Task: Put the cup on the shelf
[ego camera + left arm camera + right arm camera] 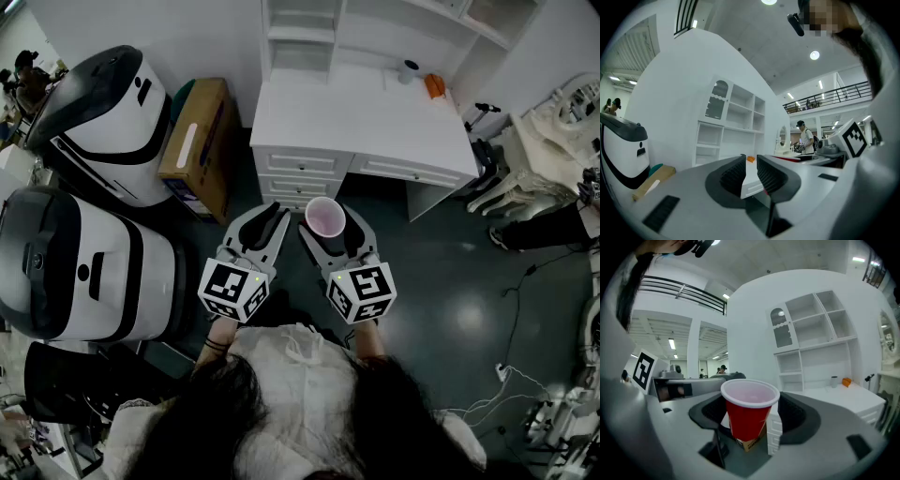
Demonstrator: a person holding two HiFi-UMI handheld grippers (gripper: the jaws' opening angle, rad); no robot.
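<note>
holding steady, the right gripper [333,232] is clamped on the red cup [324,217], jaws spread wide with a pad pressed on either side of its wall. from the right gripper view the cup [749,411] stands upright between those jaws, white rim on top, pale inside, nothing visible in it. it's up in the air over the dark floor [450,281], just in front of the white desk's [366,117] drawers, well short of the shelf [309,28] that rises at the back of the desk.

over to the left gripper [261,225], right beside the other one and at about the same height. its jaws are drawn close, only a slim gap between the ribbed pads, and nothing sits in that gap; the left gripper view shows just the desk edge through it.

on the desktop, near the back right, a small grey cup [407,71] with an orange object [434,86] just beside it. the white shelf [813,329] shows several open compartments, and what they hold can't be made out from here.

left of the desk, a cardboard box [199,141] stands against the wall, and further left are two big white-and-black machines [103,117]. the person's dark hair fills the bottom of the head view.
</note>
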